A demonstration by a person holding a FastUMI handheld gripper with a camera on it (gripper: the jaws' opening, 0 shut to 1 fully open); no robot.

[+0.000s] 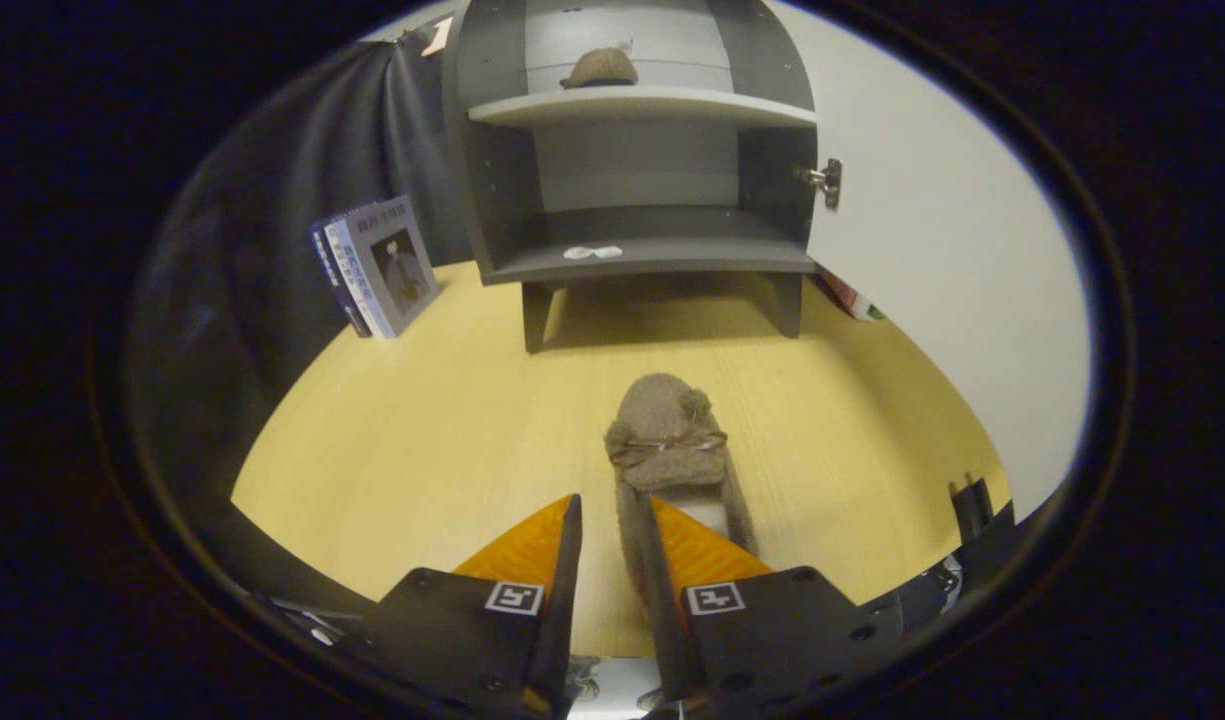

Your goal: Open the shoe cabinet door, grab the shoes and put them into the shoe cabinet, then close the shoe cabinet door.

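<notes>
Gripper [612, 520] narrowed over the heel wall of a fuzzy brown slipper [669, 445] on the pale wooden surface [422, 440]; I should pinch firmly, lift level, then carry it to the open grey shoe cabinet [637, 180] beyond.

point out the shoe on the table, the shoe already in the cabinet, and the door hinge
shoe on the table [669, 440]: gripper view, on its bow-tied upper
shoe in the cabinet [600, 67]: gripper view, on its top
door hinge [825, 181]: gripper view, on the metal plate

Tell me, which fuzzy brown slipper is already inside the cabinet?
The fuzzy brown slipper on the grey cabinet's upper shelf; the other bow-tied slipper lies on the wooden table at the gripper's fingers.
</notes>
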